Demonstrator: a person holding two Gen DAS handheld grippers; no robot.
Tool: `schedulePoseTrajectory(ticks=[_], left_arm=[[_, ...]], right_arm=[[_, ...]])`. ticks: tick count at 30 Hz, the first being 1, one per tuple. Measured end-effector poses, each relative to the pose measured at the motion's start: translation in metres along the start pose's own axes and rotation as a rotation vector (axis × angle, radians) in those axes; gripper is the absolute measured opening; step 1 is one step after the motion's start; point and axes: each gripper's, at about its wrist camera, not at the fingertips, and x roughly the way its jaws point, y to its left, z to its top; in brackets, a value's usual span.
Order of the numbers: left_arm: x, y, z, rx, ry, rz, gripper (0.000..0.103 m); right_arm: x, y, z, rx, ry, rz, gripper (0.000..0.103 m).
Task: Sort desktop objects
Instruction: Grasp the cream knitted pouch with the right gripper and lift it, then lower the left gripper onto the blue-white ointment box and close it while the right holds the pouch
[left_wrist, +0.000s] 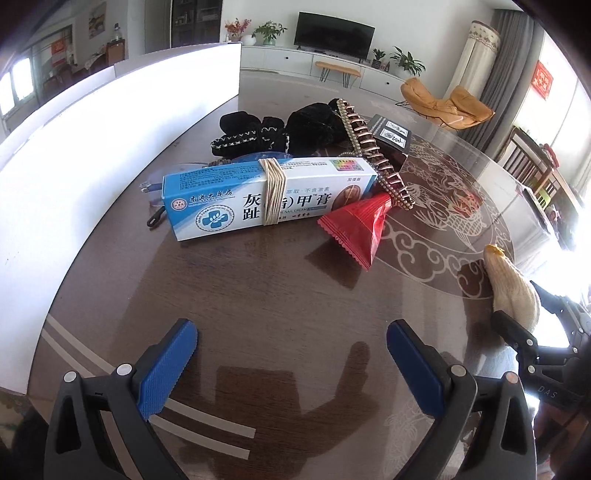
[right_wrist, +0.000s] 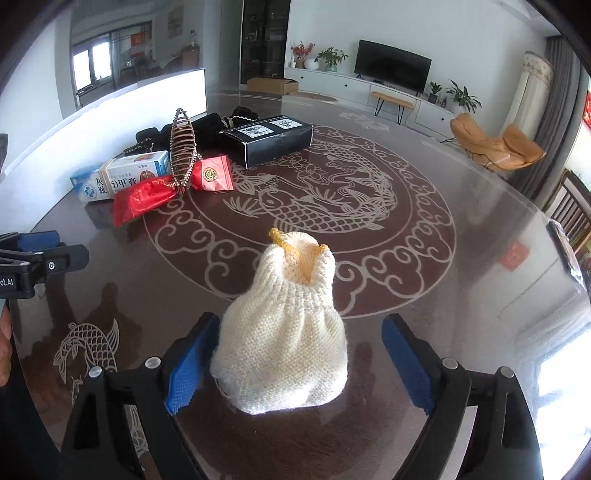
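Nearest us, the knitted pouch (right_wrist: 282, 328) sits between our right gripper (right_wrist: 295, 365)'s spread jaws, unclamped; the pile waits at ten o'clock. Our left gripper (left_wrist: 291, 365) gapes empty.

Left tongs (left_wrist: 291, 356) and right tongs (right_wrist: 295, 363), black frames, blue ridged pads, silver screws

Daylight floods in from beyond the right fingers, burning the window side (left_wrist: 576, 206) to white in both views. The white board (left_wrist: 110, 122) left of the fingers is overexposed too. The glossy tabletop (right_wrist: 461, 288) mirrors this glare, and soft shadows lie between the fingers. Focus is sharp; fisheye bending and dark vignetting mark the corners.
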Motion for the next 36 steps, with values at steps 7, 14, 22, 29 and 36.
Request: schedulePoseTrajectory(ticks=[7,14,22,29,36], left_arm=[[-0.001,-0.001,-0.001,0.013,0.002,0.011,0.103],[-0.002,0.001,-0.001,0.006,0.003,0.002,0.103],[-0.026,0.055,0.006,-0.277,-0.077,-0.169,0.103],[-0.029,0.069,0.078,-0.422,-0.125,-0.110,0.103],[0.032,0.038,0.103,-0.263,0.016,0.120,0.103]], right_arm=[[0.007,-0.013,-0.004,0.083,0.040,0.010,0.097],[0.011,-0.019,-0.006,0.118,0.059,0.013,0.103],[0.011,-0.020,-0.007,0.117,0.059,0.012,0.103],[0.011,-0.020,-0.007,0.117,0.060,0.011,0.103],[0.011,-0.020,-0.007,0.116,0.060,0.011,0.103]])
